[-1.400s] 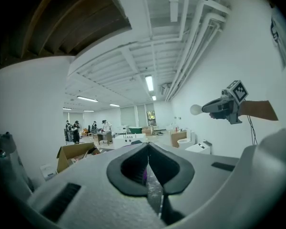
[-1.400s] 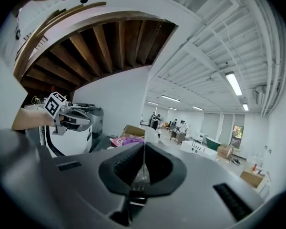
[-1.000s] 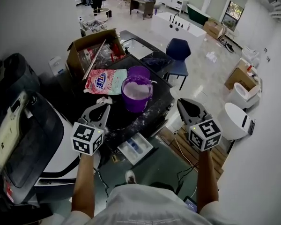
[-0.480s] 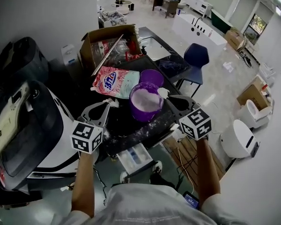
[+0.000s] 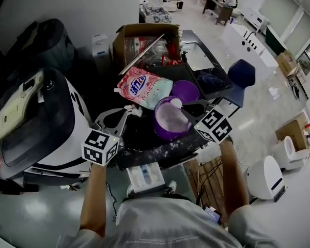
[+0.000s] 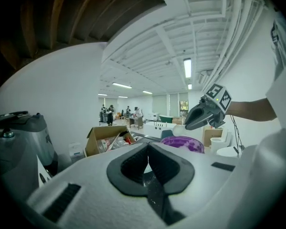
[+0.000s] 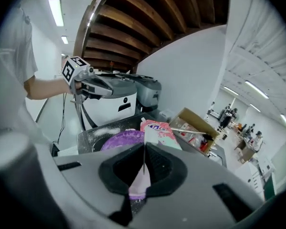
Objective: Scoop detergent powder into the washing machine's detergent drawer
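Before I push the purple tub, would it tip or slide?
Likely slide: the tub looks wide and holds much powder, so it is probably heavy and stable. Spilled powder on the counter may let it slip easily. Its lid lies off beside it, so a jerk could spill powder.

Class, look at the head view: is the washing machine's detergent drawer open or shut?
Open: the detergent drawer juts out toward the person, its compartments exposed from above.

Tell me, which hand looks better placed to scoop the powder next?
Right. The right gripper is at the rim of the purple tub, jaws closed on what looks like the white scoop. The left gripper, shut and empty, sits off to the tub's side.
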Tool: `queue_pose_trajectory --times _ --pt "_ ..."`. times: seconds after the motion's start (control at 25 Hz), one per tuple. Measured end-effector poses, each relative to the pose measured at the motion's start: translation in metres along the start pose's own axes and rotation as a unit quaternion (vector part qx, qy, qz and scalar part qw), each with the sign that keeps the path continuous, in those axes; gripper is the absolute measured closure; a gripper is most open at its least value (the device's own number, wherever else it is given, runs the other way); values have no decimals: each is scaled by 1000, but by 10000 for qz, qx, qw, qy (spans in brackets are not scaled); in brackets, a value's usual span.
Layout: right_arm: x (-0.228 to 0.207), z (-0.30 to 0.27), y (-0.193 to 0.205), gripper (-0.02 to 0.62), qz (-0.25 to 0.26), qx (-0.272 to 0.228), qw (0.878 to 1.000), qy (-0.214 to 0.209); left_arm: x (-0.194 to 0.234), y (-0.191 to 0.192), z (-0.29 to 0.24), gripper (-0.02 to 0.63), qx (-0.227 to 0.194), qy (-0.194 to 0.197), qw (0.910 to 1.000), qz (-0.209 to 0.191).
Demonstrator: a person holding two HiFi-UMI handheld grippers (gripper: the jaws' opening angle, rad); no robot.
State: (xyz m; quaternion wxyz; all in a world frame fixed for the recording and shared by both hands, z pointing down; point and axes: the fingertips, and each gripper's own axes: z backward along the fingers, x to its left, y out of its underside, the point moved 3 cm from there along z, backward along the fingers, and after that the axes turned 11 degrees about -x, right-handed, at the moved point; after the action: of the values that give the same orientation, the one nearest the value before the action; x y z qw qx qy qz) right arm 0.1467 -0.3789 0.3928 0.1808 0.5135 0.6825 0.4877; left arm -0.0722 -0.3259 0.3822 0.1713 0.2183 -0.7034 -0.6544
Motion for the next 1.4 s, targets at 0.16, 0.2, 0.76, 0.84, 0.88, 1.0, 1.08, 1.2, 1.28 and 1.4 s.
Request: queue_pose_trajectory --times 0.16,0.2,0.76,0.84,0.88,1.0,1.08,1.2,1.28,1.4 --pt "2 -23 10 583 247 380 9965 -700 6 3 6 595 102 -242 9997 -14" --pt "3 -28 12 583 317 467 9949 -837 8 4 7 595 114 -314 9994 -2" --pt "27 -68 37 583 951 1455 9651 -1961 13 11 14 595 293 -492 9984 -31" --pt "31 -72 39 583 957 1569 9608 -2076 13 14 15 595 340 -466 9983 -26" --pt "33 -74 40 583 981 1614 9586 -2131 12 15 15 595 363 -449 9983 -34" --pt "38 -78 43 583 1106 1784 9497 -2326 11 18 17 595 443 -400 9982 -87" --pt "41 -80 46 583 1181 1892 9447 -2405 10 19 17 595 488 -356 9981 -145" --pt "44 -83 49 583 1193 1968 9418 -2452 8 19 17 595 528 -272 9980 -221" --pt "45 -85 50 583 1178 2015 9402 -2480 6 19 18 595 518 -195 9982 -231" --pt "47 -87 51 583 1133 2087 9368 -2568 4 20 20 595 519 -114 9982 -268"
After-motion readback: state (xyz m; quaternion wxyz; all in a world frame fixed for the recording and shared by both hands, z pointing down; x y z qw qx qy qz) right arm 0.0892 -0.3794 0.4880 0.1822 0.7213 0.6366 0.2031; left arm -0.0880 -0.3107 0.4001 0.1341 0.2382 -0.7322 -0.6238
